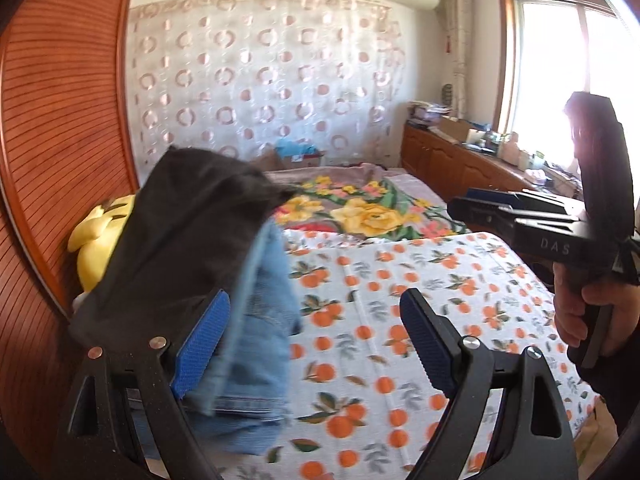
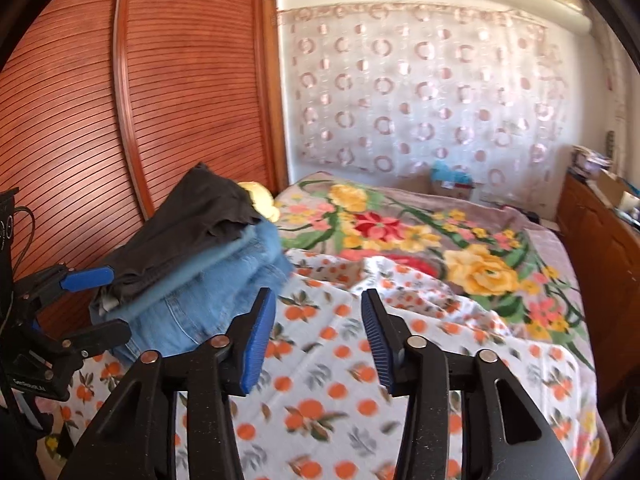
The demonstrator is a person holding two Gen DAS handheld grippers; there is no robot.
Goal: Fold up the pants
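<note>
- Pants: a folded stack on the bed (image 2: 320,380), at its left side by the wardrobe (image 2: 180,80). Black pants (image 2: 192,224) on top, blue jeans (image 2: 208,292) under them.
- Sheet (image 1: 400,300) with orange-fruit print covers the near bed; floral blanket (image 2: 460,248) farther back.
- Left tool (image 1: 316,344): jaws spread wide, nothing gripped. In its own view the left pad (image 1: 204,344) lies in front of the stack; contact cannot be told. From the right view the tool (image 2: 104,300) sits at the stack's near end, one finger above and one below it.
- Right tool (image 2: 316,344): jaws part open, empty, over bare sheet just right of the stack. A hand (image 1: 580,312) holds it.
- Yellow plush (image 1: 100,236) behind the stack.
</note>
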